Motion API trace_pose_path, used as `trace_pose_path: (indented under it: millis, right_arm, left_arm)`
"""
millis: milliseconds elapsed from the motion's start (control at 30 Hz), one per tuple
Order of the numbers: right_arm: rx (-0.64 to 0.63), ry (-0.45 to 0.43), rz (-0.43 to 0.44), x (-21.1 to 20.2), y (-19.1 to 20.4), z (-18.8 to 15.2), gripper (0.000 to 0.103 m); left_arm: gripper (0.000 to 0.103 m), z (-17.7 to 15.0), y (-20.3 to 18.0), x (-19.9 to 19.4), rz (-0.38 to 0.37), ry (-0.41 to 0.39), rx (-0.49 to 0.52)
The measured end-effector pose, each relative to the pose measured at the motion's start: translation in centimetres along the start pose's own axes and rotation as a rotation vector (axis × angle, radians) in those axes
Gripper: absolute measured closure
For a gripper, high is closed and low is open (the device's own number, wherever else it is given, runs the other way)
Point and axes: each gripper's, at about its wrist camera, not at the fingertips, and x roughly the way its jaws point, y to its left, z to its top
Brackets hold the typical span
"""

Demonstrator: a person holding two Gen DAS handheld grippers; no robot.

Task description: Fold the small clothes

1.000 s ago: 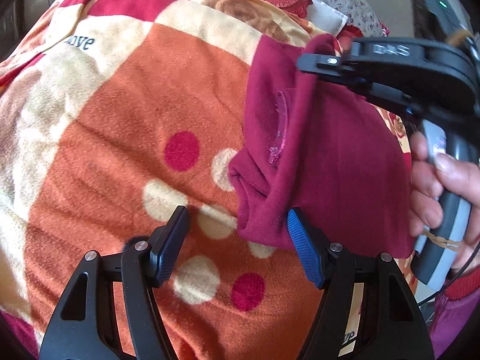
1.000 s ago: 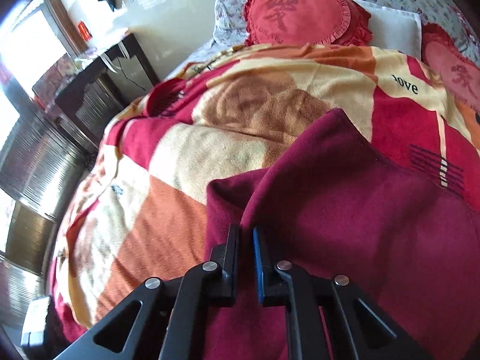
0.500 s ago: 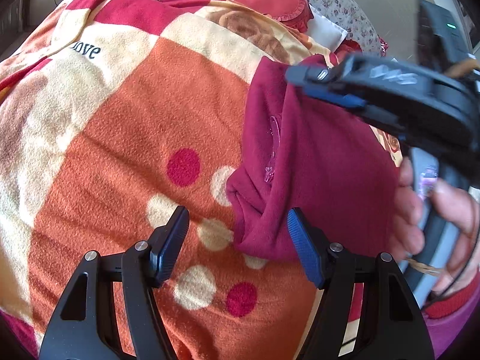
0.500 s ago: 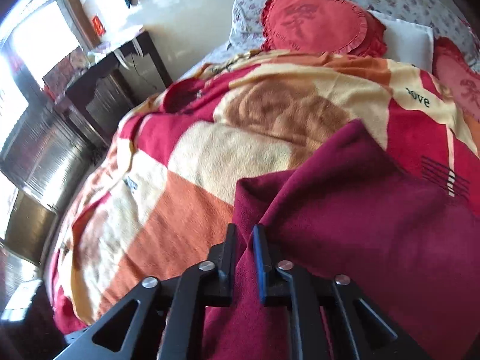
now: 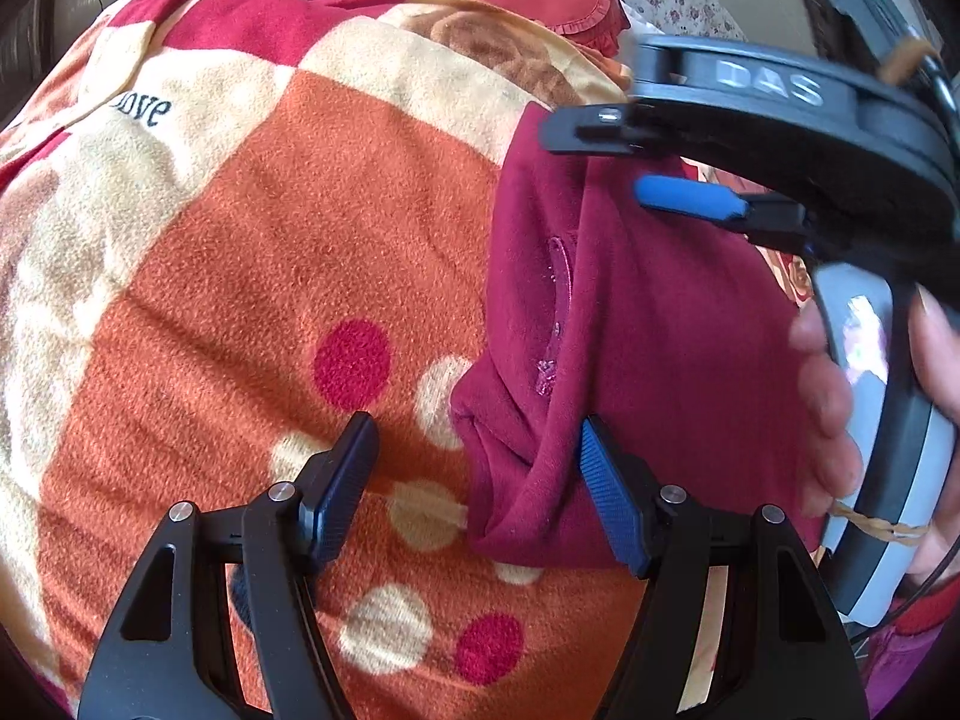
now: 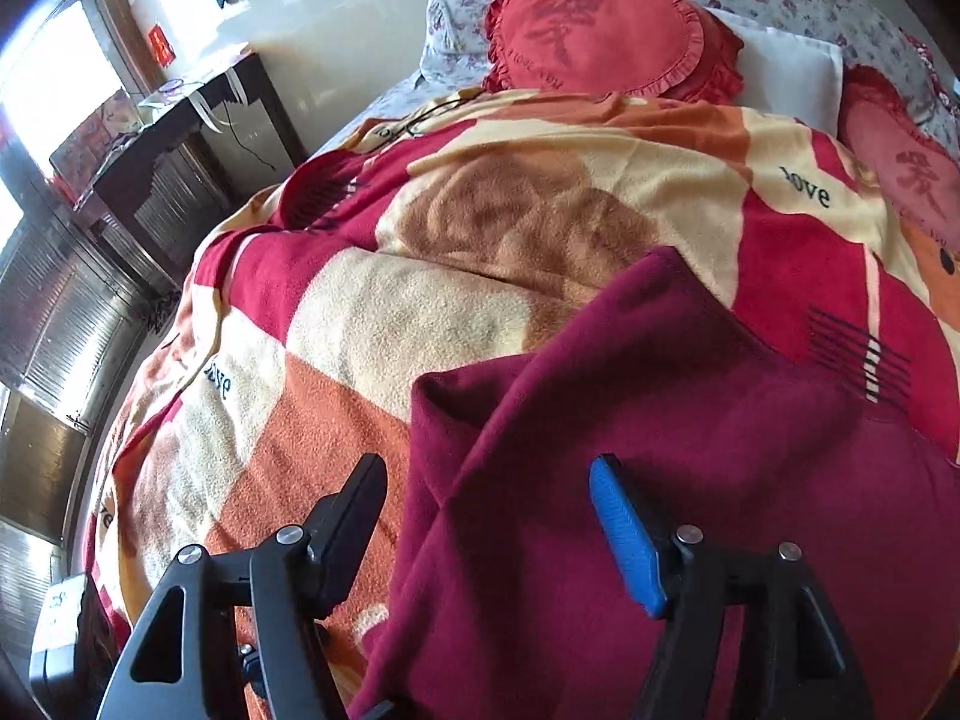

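Observation:
A small maroon garment point(image 5: 648, 324) lies partly folded on the patterned blanket, its folded edge running down the middle; it fills the lower right of the right wrist view point(image 6: 690, 420). My left gripper point(image 5: 477, 483) is open, its fingers straddling the garment's near left corner just above the blanket. My right gripper point(image 6: 486, 531) is open over the garment's edge, holding nothing. It shows in the left wrist view point(image 5: 618, 162), open above the garment's far edge, a hand on its handle.
An orange, cream and red blanket point(image 5: 270, 240) covers the bed. Red heart-shaped cushions point(image 6: 600, 36) and a white pillow point(image 6: 792, 66) lie at the head. A dark desk point(image 6: 180, 138) stands by the wall to the left of the bed.
My right gripper was shut on the garment's edge and has now opened, letting the cloth go. The folded flap lies on the garment. My left gripper stayed open in place.

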Motion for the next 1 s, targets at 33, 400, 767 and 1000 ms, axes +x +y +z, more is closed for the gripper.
trace_pose_path:
  millis: [33, 400, 767, 1000]
  right_arm:
    - [-0.007, 0.009, -0.012, 0.4, 0.3, 0.1, 0.034]
    - [-0.173, 0.057, -0.275, 4.6, 3.8, 0.9, 0.01]
    - [-0.039, -0.022, -0.084, 0.0, -1.1, 1.0, 0.076]
    - [0.0, -0.017, -0.005, -0.8, -2.1, 0.9, 0.077]
  left_arm:
    - [0.031, 0.0, 0.1, 0.1, -0.009, -0.002, -0.004]
    - [0.023, 0.4, 1.1, 0.8, -0.084, -0.015, -0.004]
    - [0.023, 2.7, -0.1, 2.1, -0.103, -0.016, 0.063]
    - [0.023, 4.3, -1.2, 4.1, -0.15, 0.013, 0.064]
